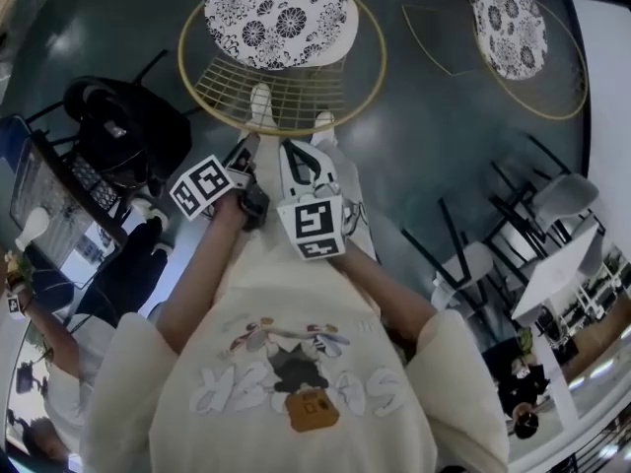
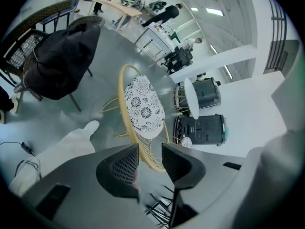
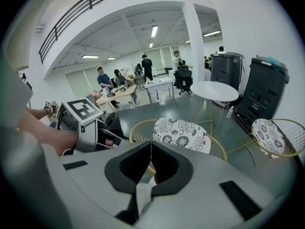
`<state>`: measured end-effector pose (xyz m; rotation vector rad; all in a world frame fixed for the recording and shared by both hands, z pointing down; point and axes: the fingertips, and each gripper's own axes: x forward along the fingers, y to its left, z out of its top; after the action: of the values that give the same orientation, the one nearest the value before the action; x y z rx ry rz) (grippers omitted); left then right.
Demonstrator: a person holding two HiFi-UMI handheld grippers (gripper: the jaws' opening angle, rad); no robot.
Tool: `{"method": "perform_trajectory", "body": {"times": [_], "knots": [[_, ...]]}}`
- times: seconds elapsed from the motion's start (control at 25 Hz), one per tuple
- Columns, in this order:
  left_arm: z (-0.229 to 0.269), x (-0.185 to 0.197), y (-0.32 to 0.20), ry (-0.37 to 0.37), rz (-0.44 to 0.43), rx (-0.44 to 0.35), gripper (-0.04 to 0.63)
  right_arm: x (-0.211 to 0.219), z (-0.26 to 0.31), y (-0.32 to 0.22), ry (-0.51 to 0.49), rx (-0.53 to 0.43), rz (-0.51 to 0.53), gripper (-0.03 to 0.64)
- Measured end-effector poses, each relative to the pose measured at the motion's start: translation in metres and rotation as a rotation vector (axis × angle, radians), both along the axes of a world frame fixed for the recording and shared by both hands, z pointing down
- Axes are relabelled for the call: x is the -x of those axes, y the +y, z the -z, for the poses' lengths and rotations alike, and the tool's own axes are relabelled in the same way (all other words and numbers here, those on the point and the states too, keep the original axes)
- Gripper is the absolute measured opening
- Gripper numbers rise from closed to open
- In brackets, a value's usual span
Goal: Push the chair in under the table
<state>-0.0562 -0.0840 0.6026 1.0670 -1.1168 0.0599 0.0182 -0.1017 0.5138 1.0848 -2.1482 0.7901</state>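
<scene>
Chair (image 3: 180, 133) near rim behind right gripper (image 3: 151, 144), pressed together | left gripper (image 2: 150, 147) spread, empty

Black jacket (image 2: 59, 61), dark bin (image 3: 263, 92), grey floor (image 1: 424, 136)

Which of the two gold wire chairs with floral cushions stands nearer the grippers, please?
The gold wire chair at the person's shoes; the other chair stands farther right.

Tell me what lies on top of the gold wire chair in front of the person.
A white cushion with black flowers lies on the chair. The seat under it is covered; only the gold rim and wire grid show.
</scene>
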Motion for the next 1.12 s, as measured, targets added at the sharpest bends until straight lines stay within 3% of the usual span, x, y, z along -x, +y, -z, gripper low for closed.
{"method": "perform_trajectory", "body": {"times": [0.28,0.64,0.76,0.88,1.12], "knots": [[-0.025,0.003,0.0,0.04,0.07,0.036,0.132,0.006,-0.016,-0.001,0.03,0.007,0.013,0.008],[-0.052,0.009,-0.002,-0.013,0.085,0.07,0.129,0.01,-0.022,-0.003,0.045,0.032,0.022,0.008],[-0.057,0.011,-0.002,-0.014,0.107,0.085,0.095,0.012,-0.022,-0.005,0.05,0.033,0.017,0.008],[-0.064,0.016,-0.002,0.029,0.151,0.065,0.082,0.013,-0.032,-0.003,0.063,0.034,0.007,0.008],[-0.075,0.022,0.0,0.032,0.149,0.038,0.081,0.021,-0.045,0.002,0.074,0.026,-0.001,0.008]]}}
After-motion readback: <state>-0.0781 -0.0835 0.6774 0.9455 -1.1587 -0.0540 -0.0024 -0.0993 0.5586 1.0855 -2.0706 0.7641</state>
